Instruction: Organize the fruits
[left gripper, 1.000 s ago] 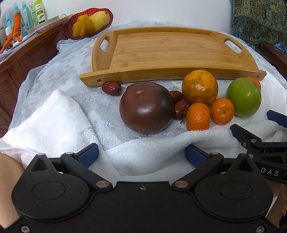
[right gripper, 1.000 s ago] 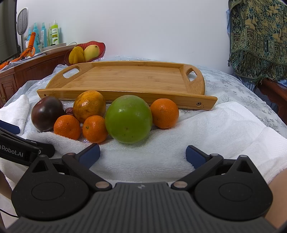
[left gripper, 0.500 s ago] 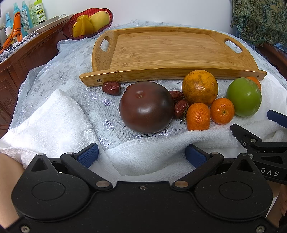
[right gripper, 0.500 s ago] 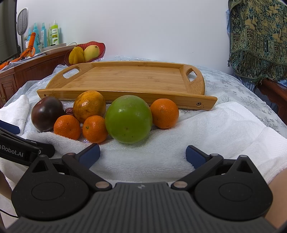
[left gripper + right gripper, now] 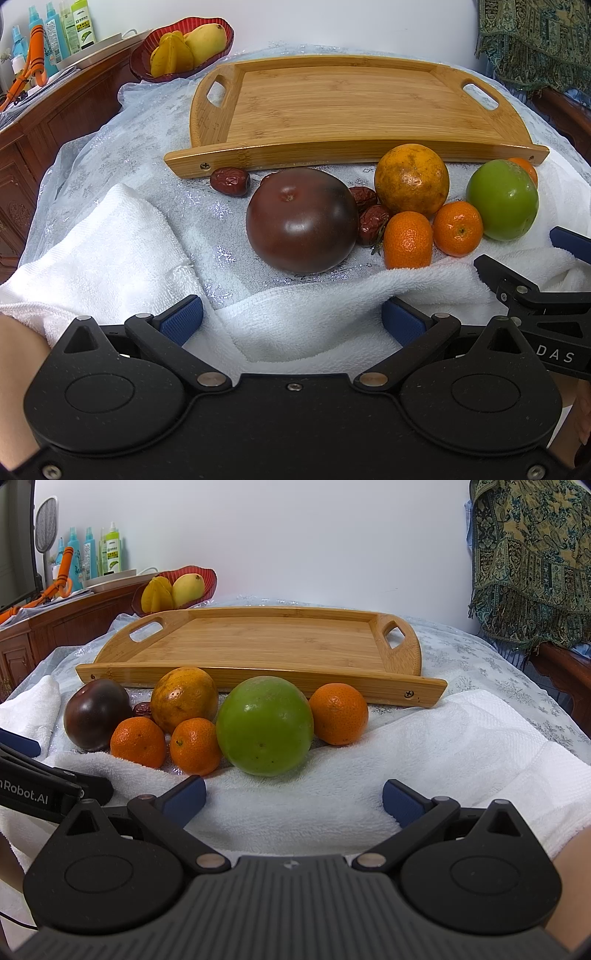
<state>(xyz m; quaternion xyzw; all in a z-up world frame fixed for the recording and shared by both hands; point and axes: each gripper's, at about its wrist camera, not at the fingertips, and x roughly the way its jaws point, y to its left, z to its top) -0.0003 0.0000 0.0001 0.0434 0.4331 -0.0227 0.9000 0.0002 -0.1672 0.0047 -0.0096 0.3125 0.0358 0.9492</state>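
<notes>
Left wrist view: the fruits (image 5: 406, 206) are clustered before the empty tray (image 5: 351, 107); nothing is yet sorted. Left gripper (image 5: 291, 319) and right gripper (image 5: 291, 797) are spread, empty; an approach is called for.

Bright, even, perhaps overhead light gives soft shadows and small glints on the dark fruit (image 5: 302, 220); both views are sharp, with edges bowed.

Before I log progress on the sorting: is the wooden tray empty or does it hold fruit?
Empty. The wooden tray shows only bare boards in both views; the fruit, such as the green fruit, sits in front of it.
</notes>
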